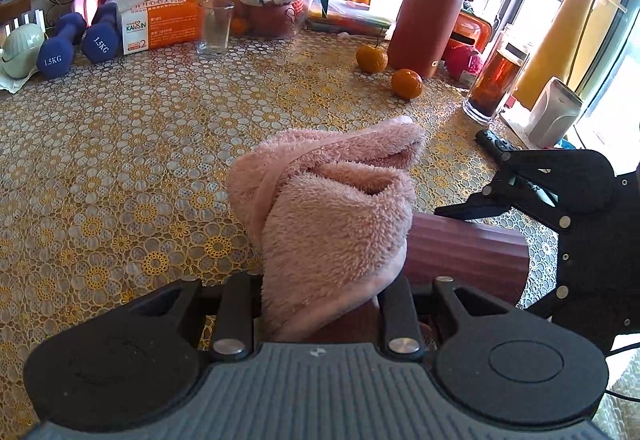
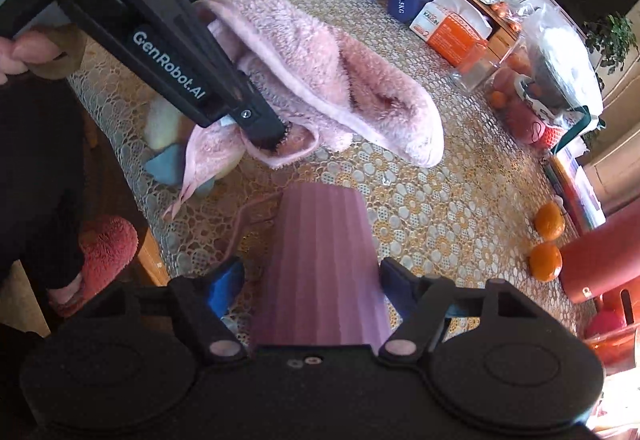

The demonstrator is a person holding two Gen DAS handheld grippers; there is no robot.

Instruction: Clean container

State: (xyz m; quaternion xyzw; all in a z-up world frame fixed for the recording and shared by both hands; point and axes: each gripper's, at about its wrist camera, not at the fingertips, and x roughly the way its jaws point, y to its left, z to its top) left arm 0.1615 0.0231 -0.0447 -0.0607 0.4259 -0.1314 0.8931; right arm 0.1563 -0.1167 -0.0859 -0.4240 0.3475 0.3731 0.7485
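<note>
Gripping pink towel (image 1: 328, 208), ribbed cup (image 2: 320, 268).

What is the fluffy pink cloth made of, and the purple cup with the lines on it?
The fluffy pink cloth looks like soft fleece or microfibre: its surface is a fuzzy pile with a smooth stitched hem. The ribbed purple cup looks like matte plastic, since its grooves are even and it barely shines, though glazed-free ceramic cannot be ruled out.

Left gripper (image 2: 262, 128): black, white "GenRobot.AI" lettering behind the fingers
Right gripper (image 2: 312, 280): black, blue pads (image 2: 224, 286) on fingers, silver pivot pins behind
Person: dark trousers, red fluffy slipper (image 2: 102, 244)
</note>
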